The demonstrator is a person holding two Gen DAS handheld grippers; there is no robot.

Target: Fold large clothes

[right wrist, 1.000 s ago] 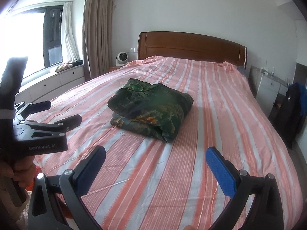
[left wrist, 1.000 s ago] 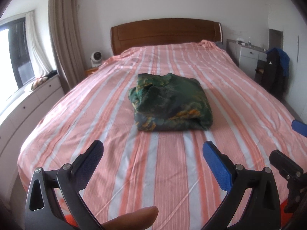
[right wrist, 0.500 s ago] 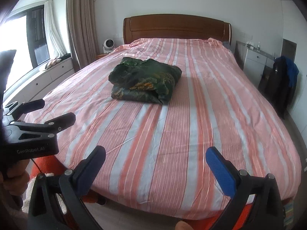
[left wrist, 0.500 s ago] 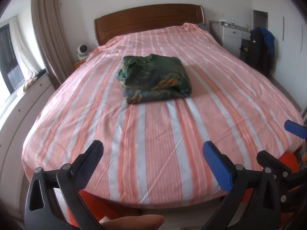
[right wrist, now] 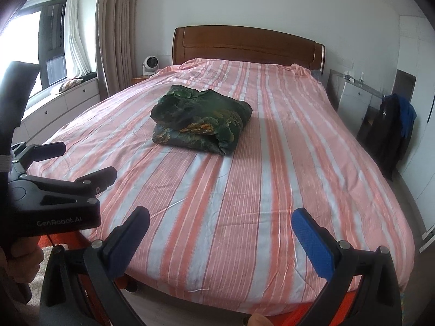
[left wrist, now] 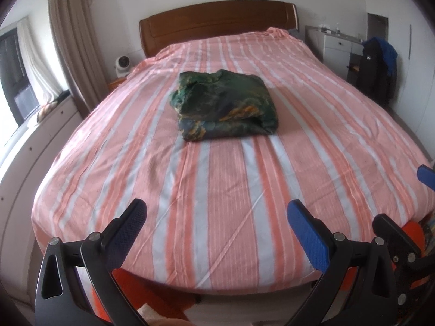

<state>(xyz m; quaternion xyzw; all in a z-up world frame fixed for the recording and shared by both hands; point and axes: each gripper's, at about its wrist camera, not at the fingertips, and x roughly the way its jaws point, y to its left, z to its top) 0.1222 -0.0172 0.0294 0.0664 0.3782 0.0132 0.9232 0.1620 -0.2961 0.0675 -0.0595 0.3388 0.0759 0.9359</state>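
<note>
A dark green patterned garment (left wrist: pixel 225 108) (right wrist: pixel 201 119) lies folded into a thick square bundle in the middle of the bed (left wrist: pixel 217 195) (right wrist: pixel 244 184), which has a pink and white striped sheet. My left gripper (left wrist: pixel 216 218) hangs open past the foot of the bed, far from the bundle, with nothing between its fingers. My right gripper (right wrist: pixel 220 225) is open and empty too, also beyond the foot edge. The left gripper (right wrist: pixel 65 163) shows at the left of the right wrist view, held by a hand.
A wooden headboard (left wrist: pixel 217 24) stands at the far end. A small white fan (left wrist: pixel 123 63) sits on a bedside stand at the left, by curtains and a window bench (right wrist: pixel 62 103). At the right are a white dresser (left wrist: pixel 339 46) and dark clothes hung on a chair (left wrist: pixel 378 68).
Both grippers have drawn back from over the bed to beyond its foot edge, so the folded garment now looks farther away. Both stayed open. The garment has not moved.
</note>
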